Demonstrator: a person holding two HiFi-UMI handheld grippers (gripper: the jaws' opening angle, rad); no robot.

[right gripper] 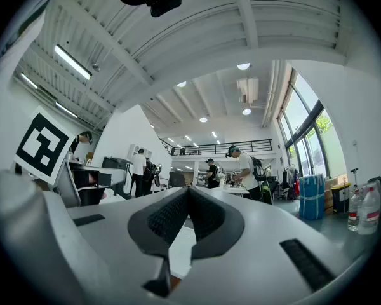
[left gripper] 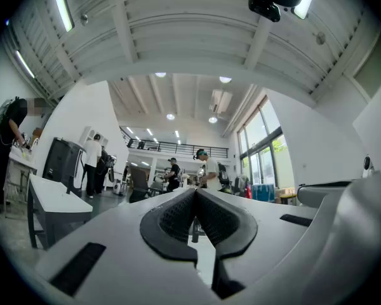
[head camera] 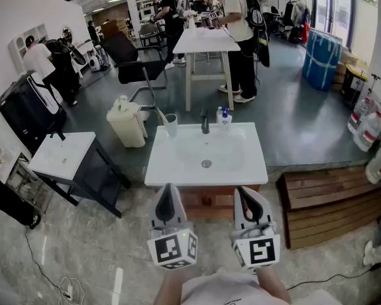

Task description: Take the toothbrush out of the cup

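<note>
Your left claw (head camera: 169,189) and right claw (head camera: 242,191) are closest to you, side by side and a little apart, both tipped up a bit. Each one is closed tight, pad on pad, with nothing in it. Their tips sit at the near edge of the white bench (head camera: 254,170).

You can see the cup (head camera: 171,126) at the far left corner of the bench, close to the back edge and the left edge. In it is the toothbrush (head camera: 161,115), leaning out to the left over the rim.

Between your left claw and the cup you have a flat white strip of bench top, just left of the sink bowl (head camera: 206,157). A tap (head camera: 205,122) and a soap bottle (head camera: 225,117) stand in the middle of the back edge, apart from the cup.

Left of the bench you have open grey floor (head camera: 82,234), then a small white bench (head camera: 57,157). A pale bin (head camera: 127,124) stands on the floor behind the cup's corner. On the right, a wooden step (head camera: 330,199) sits just beside the bench.

Far back, people stand at a tall white table (head camera: 206,42) in a big, bright room.
</note>
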